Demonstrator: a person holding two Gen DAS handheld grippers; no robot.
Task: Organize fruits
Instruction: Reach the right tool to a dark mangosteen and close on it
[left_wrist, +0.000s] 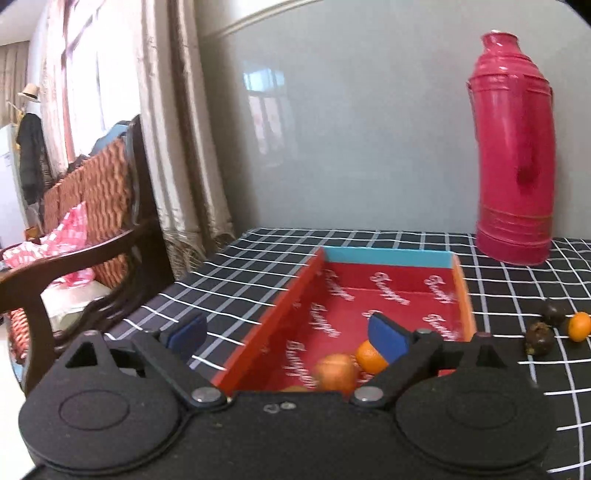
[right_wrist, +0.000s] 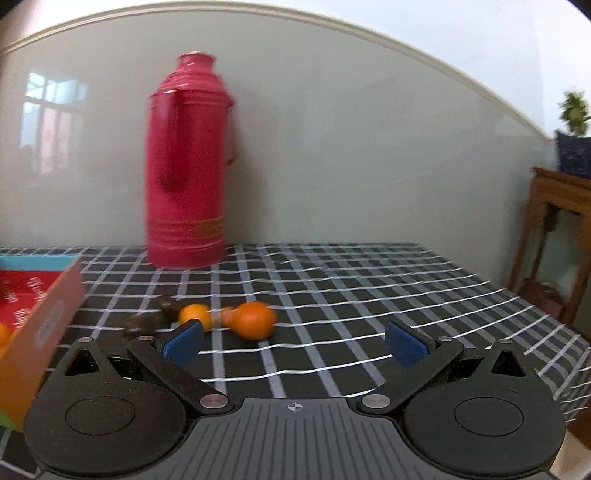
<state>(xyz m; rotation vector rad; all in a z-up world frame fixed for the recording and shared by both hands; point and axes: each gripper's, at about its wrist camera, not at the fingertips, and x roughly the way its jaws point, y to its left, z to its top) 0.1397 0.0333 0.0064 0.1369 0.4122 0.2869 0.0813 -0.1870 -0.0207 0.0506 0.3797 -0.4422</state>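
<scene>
1. In the right wrist view the nearest loose fruit, a mandarin (right_wrist: 255, 319), lies on the checked bench (right_wrist: 369, 295) at centre frame, slightly left of the midline. It is ahead of the right gripper (right_wrist: 295, 341) and beyond the pad tips, not between them.
2. It is roundish and blurred, with no clear long axis. I judge that the approach needs no wrist roll, only a forward reach with a small shift to frame left.
3. A smaller orange fruit (right_wrist: 195, 315) sits just beside it to the left, and two dark, rough fruits (right_wrist: 162, 306) lie further left. They are too blurred to name more closely.
4. The right jaws are spread wide with nothing between them, so this hand looks the likelier one for the next pick.
5. In the left wrist view the left gripper (left_wrist: 291, 330) hovers over the red tray (left_wrist: 399, 260), its jaws released and empty.
6. Two orange fruits (left_wrist: 334, 373) lie on the tray floor at lower centre, close under the right-hand pad (left_wrist: 384, 338). I cannot tell whether the pad touches either.
7. The loose fruits (left_wrist: 578, 325) appear at that view's right edge, well apart from the left jaws, beyond the tray's orange wall.
8. A tall pink thermos flask (right_wrist: 188, 166) stands at the back of the bench, clear of the likely reach.
</scene>
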